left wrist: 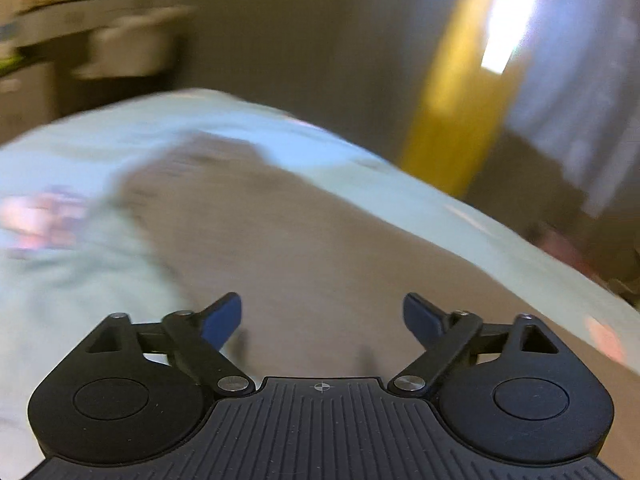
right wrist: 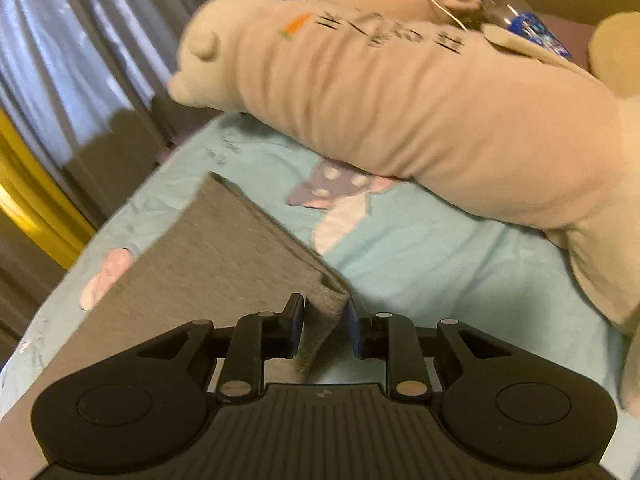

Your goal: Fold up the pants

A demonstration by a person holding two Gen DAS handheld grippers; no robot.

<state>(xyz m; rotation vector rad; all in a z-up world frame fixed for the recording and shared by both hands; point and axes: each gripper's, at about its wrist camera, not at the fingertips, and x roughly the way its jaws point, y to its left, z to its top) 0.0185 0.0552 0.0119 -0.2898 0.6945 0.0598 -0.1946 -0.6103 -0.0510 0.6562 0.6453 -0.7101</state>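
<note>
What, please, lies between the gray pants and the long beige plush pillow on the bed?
In the right wrist view, only the turquoise bedsheet with its mushroom print separates the pants from the plush pillow.

Counting what's showing up here: one pair of grey pants lying on the bed, a corner of it sitting pinched in the right gripper. Two grippers total, the left gripper hanging wide open over the fabric. One light blue bedsheet covering the bed. One long beige plush pillow lying along the far edge, plus one plastic bottle with a blue label peeking out behind it. One yellow curtain strip and one grey curtain hanging past the bed's corner
</note>
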